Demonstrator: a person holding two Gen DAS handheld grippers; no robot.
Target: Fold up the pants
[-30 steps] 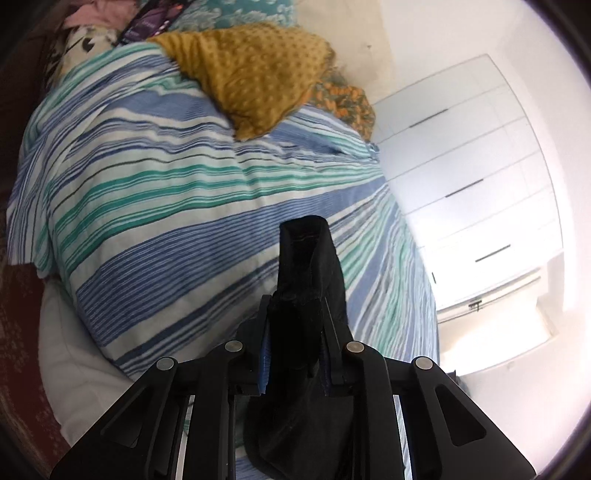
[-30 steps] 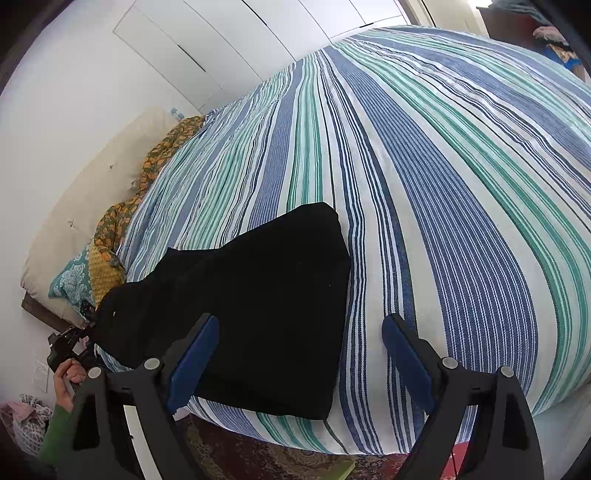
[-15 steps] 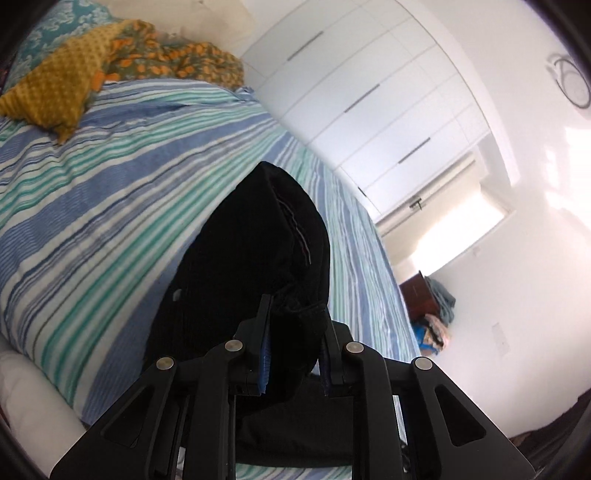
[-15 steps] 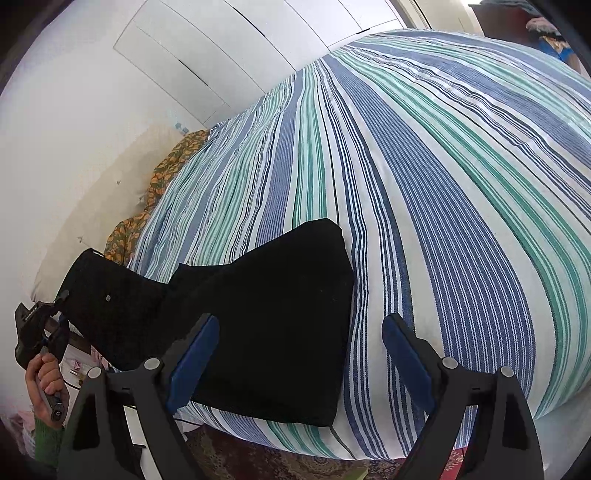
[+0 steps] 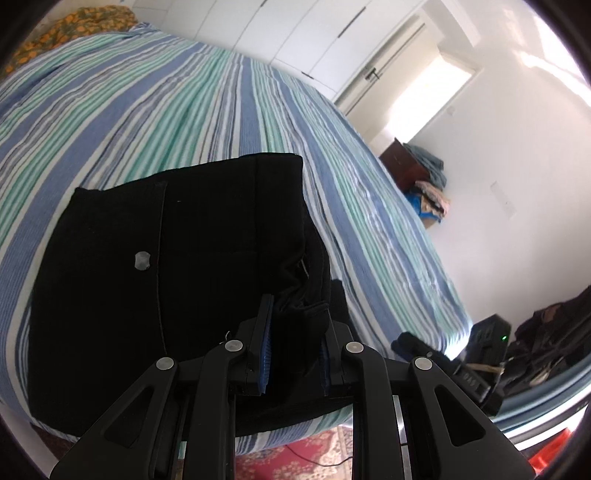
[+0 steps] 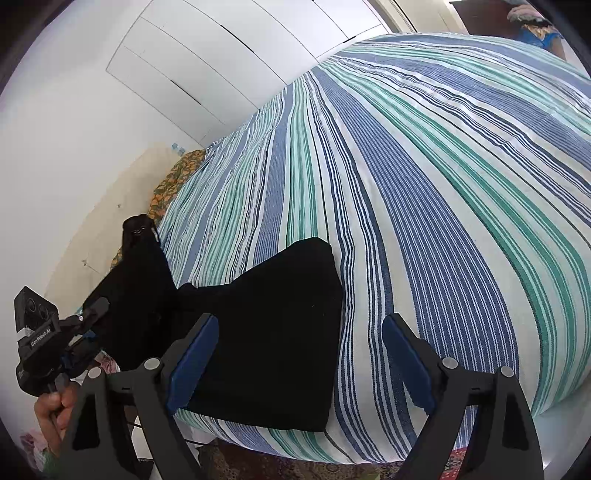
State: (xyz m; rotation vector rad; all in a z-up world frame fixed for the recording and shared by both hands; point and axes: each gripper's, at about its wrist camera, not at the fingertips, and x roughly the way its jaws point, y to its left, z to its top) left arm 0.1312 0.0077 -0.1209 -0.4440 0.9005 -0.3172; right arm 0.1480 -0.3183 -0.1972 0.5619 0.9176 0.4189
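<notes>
The black pants point(image 5: 177, 266) lie partly folded near the front edge of the striped bed point(image 5: 184, 103). My left gripper point(image 5: 295, 332) is shut on one end of the pants and holds it lifted over the folded part. In the right wrist view the pants point(image 6: 273, 317) lie flat on the striped bed point(image 6: 443, 184), with the lifted end point(image 6: 144, 273) raised at the left by the left gripper point(image 6: 79, 341). My right gripper point(image 6: 299, 354) is open and empty, hovering over the near edge of the pants.
White wardrobe doors point(image 5: 295, 33) stand behind the bed. A yellow-orange patterned cloth point(image 6: 173, 181) lies at the head of the bed. A brown cabinet with piled clothes point(image 5: 417, 170) stands by the far wall. A patterned rug point(image 5: 314, 458) covers the floor below.
My left gripper has swung the held end of the pants up from the head side and over toward the folded part. The right gripper has stayed open in place.
</notes>
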